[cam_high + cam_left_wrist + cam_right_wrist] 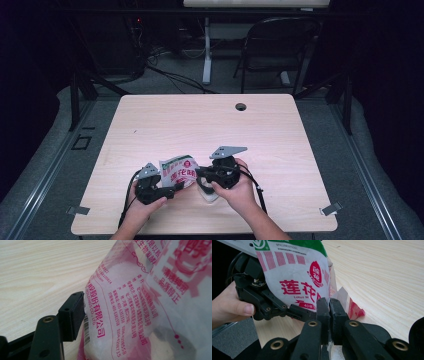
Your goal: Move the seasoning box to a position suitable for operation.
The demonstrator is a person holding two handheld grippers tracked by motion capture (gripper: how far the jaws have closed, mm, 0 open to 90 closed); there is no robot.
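presently, findings as follows:
item: white plastic food bag with red and green print (179, 169), standing on the pale wood-grain table (200, 120) near its front edge, between the two grippers.
right gripper (200, 173): jaws pinched nearly together on the bag's lower edge; in the right gripper view (329, 306) the film sits clamped between the black pads.
left gripper (172, 189): jaws wide; one black pad (72, 315) lies just beside the bag's printed back face (120, 307), not pressing it.
hands: each hand (239, 192) grips its tool from the table's near side.
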